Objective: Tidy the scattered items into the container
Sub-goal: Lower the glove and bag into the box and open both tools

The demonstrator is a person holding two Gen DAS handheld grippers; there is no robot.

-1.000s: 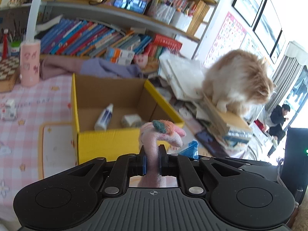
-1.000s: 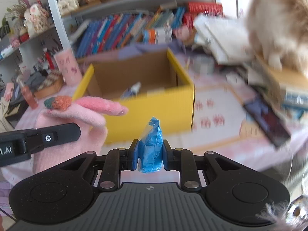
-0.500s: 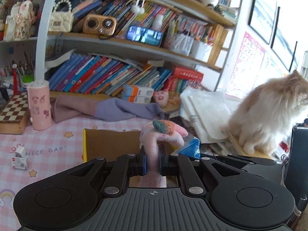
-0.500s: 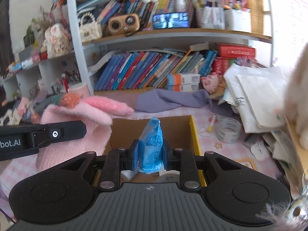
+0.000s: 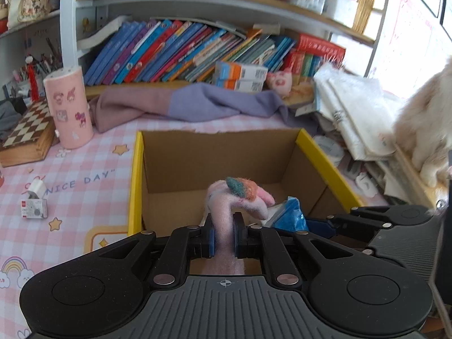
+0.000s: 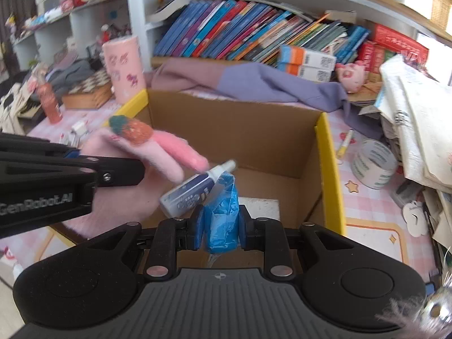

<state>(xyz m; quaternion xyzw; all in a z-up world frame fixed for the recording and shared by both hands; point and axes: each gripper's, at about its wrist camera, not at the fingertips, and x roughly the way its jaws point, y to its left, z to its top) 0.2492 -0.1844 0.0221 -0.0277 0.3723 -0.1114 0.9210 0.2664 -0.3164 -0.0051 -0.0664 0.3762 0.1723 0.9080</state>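
Note:
My left gripper (image 5: 224, 234) is shut on a fuzzy pink plush toy (image 5: 240, 200) with a green and orange patch, held over the open yellow cardboard box (image 5: 135, 169). My right gripper (image 6: 221, 226) is shut on a crumpled blue plastic packet (image 6: 221, 212), also over the box (image 6: 327, 155). In the right wrist view the left gripper (image 6: 93, 159) comes in from the left with the plush toy (image 6: 158, 147). Inside the box lie a white and blue tube (image 6: 192, 190) and a white block (image 6: 260, 206). The blue packet (image 5: 291, 217) shows beside the plush in the left wrist view.
A tape roll (image 6: 373, 162) and a pen (image 6: 346, 144) lie right of the box. A pink cylinder (image 5: 69, 107), a chessboard (image 5: 28, 130) and a small white box (image 5: 34, 207) stand to its left. A purple cloth (image 5: 197, 104) lies behind, a cat (image 5: 423, 130) at right.
Both grippers have moved forward over the box and tipped down, so its inside now shows beneath them. Each still holds its item.

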